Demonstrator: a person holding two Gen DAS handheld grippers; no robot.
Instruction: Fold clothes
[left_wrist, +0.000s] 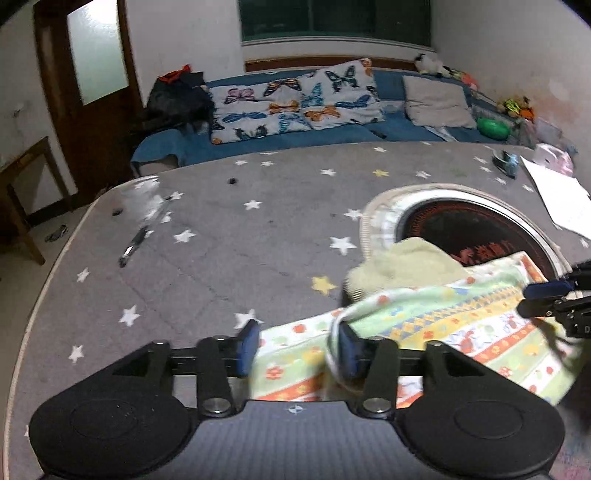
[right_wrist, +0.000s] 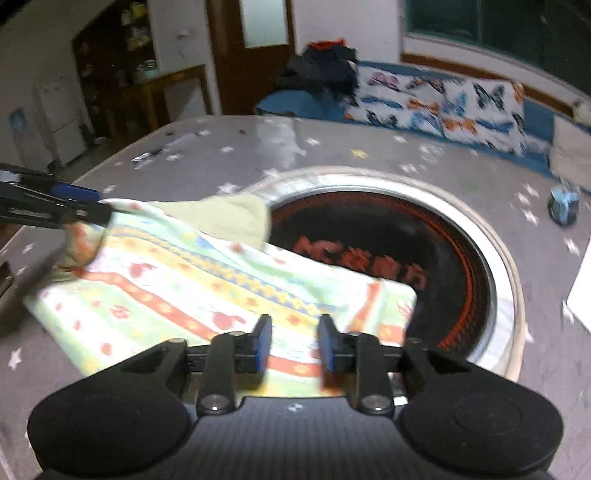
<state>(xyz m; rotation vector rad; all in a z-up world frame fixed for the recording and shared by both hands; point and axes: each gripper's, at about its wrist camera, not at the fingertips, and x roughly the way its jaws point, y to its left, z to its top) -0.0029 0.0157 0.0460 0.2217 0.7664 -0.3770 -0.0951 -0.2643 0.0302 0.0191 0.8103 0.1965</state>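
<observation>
A pale green cloth (left_wrist: 436, 325) with orange and yellow patterned stripes lies folded on the grey star-print table (left_wrist: 207, 240), its far edge over a round black hob (left_wrist: 476, 229). A plain yellow-green underside (left_wrist: 402, 266) is turned up at the back. My left gripper (left_wrist: 299, 349) is open over the cloth's near left corner, with a fold of cloth looped over its right finger (left_wrist: 349, 350). My right gripper (right_wrist: 295, 341) hovers low over the cloth's (right_wrist: 177, 280) near edge, its pads a little apart and nothing pinched between them. From the right wrist view, the left gripper (right_wrist: 74, 206) is at the cloth's far left corner.
The hob's (right_wrist: 388, 236) metal rim is sunk into the table (right_wrist: 546, 332). A pen (left_wrist: 129, 247) lies at the left, white papers (left_wrist: 557, 199) and a small blue object (left_wrist: 506, 160) at the far right. Behind the table is a blue sofa with butterfly pillows (left_wrist: 295, 103).
</observation>
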